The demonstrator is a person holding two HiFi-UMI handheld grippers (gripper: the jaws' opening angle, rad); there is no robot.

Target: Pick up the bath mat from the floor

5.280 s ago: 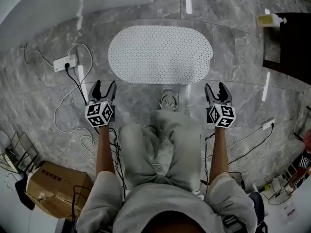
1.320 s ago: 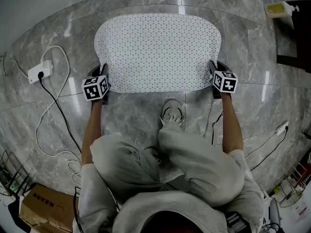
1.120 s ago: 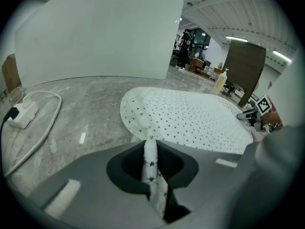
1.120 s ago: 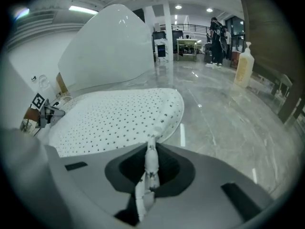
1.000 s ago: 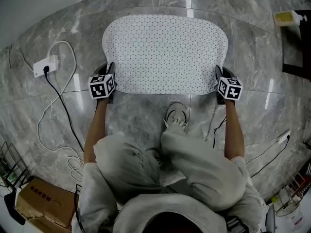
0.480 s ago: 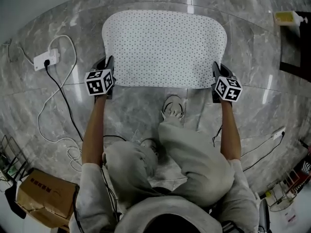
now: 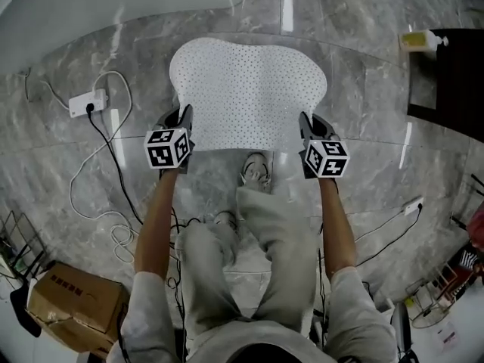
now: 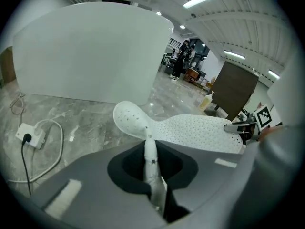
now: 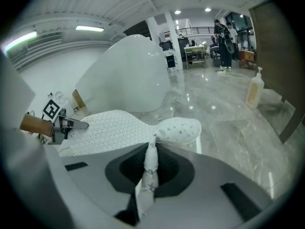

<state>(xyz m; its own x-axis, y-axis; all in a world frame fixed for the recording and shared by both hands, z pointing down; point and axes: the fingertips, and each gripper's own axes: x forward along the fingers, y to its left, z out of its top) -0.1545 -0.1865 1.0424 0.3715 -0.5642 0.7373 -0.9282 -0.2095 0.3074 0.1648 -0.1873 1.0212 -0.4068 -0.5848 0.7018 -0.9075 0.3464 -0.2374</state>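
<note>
Bath mat (image 7: 246, 97): white, dotted with small holes; spread over the grey marble floor (image 7: 370, 157) ahead of the person, drawn narrower at its near edge, which spans between the two grippers; whether the far edge touches the floor cannot be told
Left gripper (image 7: 181, 118): at the mat's near-left corner; jaws closed to a narrow slit on the thin sheet, which stands edge-on between them in the left gripper view (image 8: 151, 159); a rounded flap of mat flops beyond the jaws
Right gripper (image 7: 308, 124): at the mat's near-right corner; jaws likewise pinched tight on the mat's edge (image 9: 149, 168); a rounded flap shows past them
Shoe (image 7: 255, 171): on the floor, just near of the mat's near edge, between the grippers
Power strip (image 7: 87, 103): white, on the floor at left, well apart from the mat; a dark cable runs from it
Bottle (image 7: 420, 40): far right, beside a dark cabinet (image 7: 454, 74)
Cardboard box (image 7: 76, 305): near left corner
</note>
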